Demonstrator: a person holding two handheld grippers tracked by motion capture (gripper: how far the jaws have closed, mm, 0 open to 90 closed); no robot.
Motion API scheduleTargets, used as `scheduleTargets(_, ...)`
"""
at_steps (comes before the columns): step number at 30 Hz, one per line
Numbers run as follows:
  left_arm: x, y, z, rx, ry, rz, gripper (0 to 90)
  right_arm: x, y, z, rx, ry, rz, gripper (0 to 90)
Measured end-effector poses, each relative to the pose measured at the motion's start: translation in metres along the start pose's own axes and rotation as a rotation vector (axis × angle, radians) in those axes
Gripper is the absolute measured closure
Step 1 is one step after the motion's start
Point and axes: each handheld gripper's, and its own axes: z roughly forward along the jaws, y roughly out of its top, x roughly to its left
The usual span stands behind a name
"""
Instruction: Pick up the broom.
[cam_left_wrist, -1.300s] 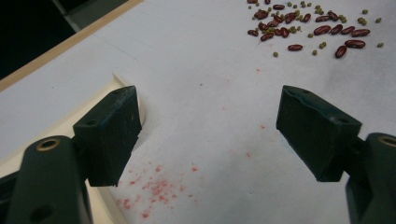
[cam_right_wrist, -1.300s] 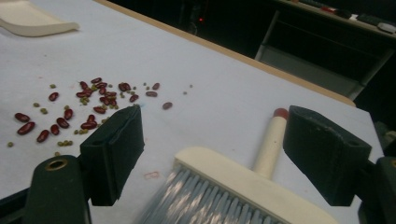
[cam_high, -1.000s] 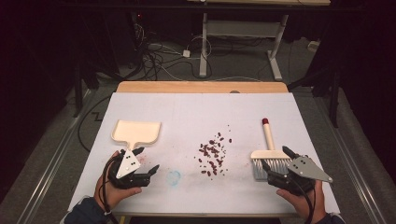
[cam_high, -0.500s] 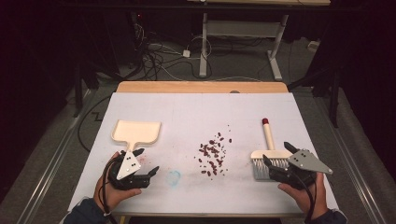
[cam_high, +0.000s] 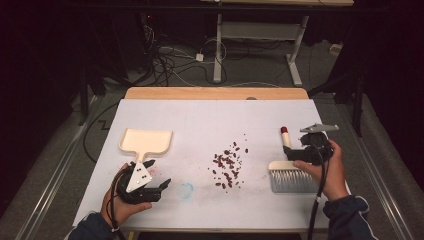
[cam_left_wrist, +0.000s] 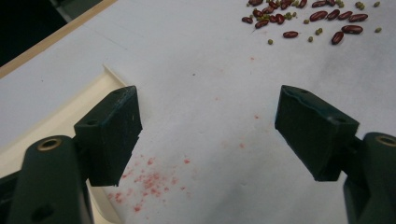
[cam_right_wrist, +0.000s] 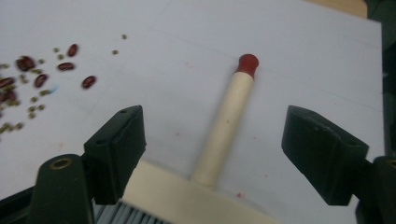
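Evidently a sweeping job is being set up, and the layout suits it: the scattered beans (cam_high: 227, 167) lie in the middle of the worktop (cam_high: 210, 120), with the dustpan (cam_high: 146, 141) to their left and the brush (cam_high: 291, 175) to their right, so that each tool sits on the side of the hand meant to take it. The right gripper (cam_right_wrist: 212, 149) is held low over the brush, its jaws spread wide on either side of the pale handle (cam_right_wrist: 224, 123) but not touching it; they have just been closing a little, with the handle between them, which suggests that a grasp is being lined up. The red-tipped handle points away from the person and the bristles lie nearest the worktop's front edge, so the gripper is brought in above the brush head. The left gripper (cam_left_wrist: 208, 135) is rested beside the dustpan's short handle, its jaws likewise spread and holding nothing, with only bare worktop and some reddish specks between them. It is probably kept waiting there until the brush is secured, since the pan is needed only once sweeping can start.
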Motion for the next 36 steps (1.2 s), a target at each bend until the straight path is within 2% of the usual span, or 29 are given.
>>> scheduleTargets(3,-0.001,0.000,0.001,0.005,-0.008,0.001,22.0,-0.010,0.007,0.027,0.075,0.021,0.074,27.5)
scheduleTargets(6,-0.001,-0.001,0.002,0.009,-0.010,0.007,22.1,-0.015,0.005,0.054,0.167,-0.005,0.114,32.4)
scheduleTargets(8,-0.002,-0.001,0.002,0.011,-0.011,0.009,22.1,-0.015,0.003,0.066,0.238,-0.022,0.108,36.0)
scheduleTargets(10,-0.002,-0.001,0.002,0.017,-0.011,0.013,22.1,-0.014,0.001,0.073,0.269,-0.027,0.099,38.6)
scheduleTargets(14,-0.002,-0.001,0.002,0.016,-0.014,0.010,22.1,-0.014,0.000,0.076,0.266,0.000,0.107,43.2)
scheduleTargets(15,-0.002,-0.001,0.002,0.017,-0.013,0.010,22.1,-0.013,0.000,0.076,0.253,0.010,0.099,50.5)
scheduleTargets(18,-0.003,0.000,0.002,0.018,-0.013,0.017,22.1,-0.011,-0.001,0.076,0.219,0.032,0.087,63.5)
scheduleTargets(26,-0.004,0.000,0.003,0.024,-0.019,0.025,22.1,-0.008,-0.001,0.077,0.203,0.022,0.082,65.4)
scheduleTargets(28,-0.004,0.000,0.003,0.024,-0.020,0.024,22.1,-0.006,0.000,0.077,0.202,0.020,0.067,70.3)
scheduleTargets(32,-0.005,0.000,0.004,0.028,-0.023,0.028,22.1,-0.002,0.001,0.077,0.204,-0.004,0.032,70.4)
scheduleTargets(36,-0.005,0.000,0.004,0.028,-0.023,0.026,22.1,-0.003,0.000,0.076,0.184,0.003,0.034,70.4)
